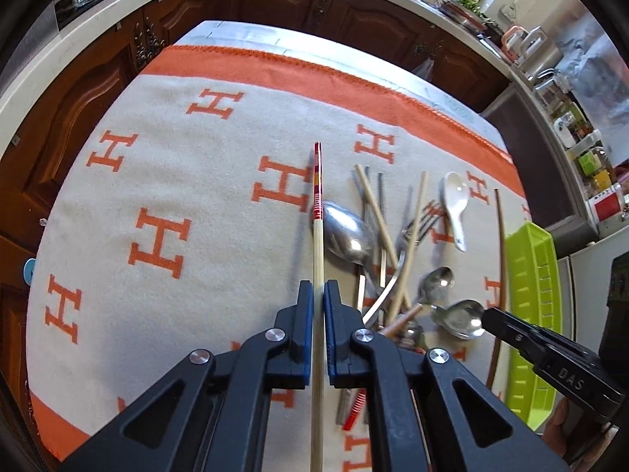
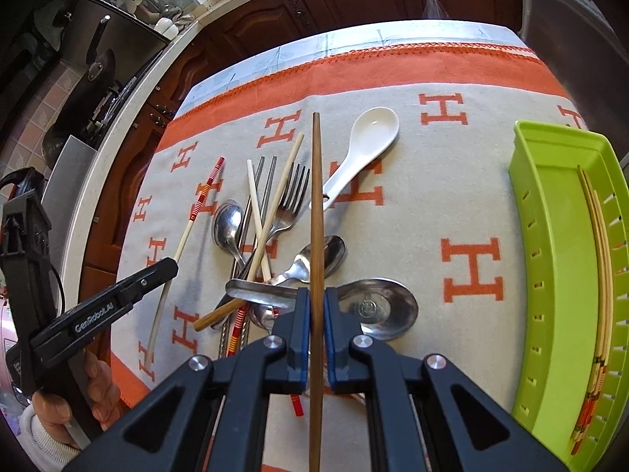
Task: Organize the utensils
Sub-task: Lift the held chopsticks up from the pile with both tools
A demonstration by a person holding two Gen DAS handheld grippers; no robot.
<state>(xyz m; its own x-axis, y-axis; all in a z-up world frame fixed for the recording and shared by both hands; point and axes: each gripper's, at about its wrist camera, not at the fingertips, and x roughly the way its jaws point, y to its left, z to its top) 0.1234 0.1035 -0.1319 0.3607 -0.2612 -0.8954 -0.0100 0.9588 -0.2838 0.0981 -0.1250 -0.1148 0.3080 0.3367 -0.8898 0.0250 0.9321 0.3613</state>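
Your left gripper (image 1: 318, 289) clamps one red-banded chopstick (image 1: 317, 212) at frame centre; your right gripper (image 2: 313, 295) clamps one dark wooden chopstick (image 2: 316, 212). Between them lie two forks (image 2: 289, 200), one white spoon (image 2: 363, 145) and four metal spoons (image 2: 387, 306). The green tray (image 2: 550, 181) is at right.

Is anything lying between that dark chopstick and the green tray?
Nothing visible: the right gripper holds the dark chopstick, and only bare blanket separates it from the green tray.
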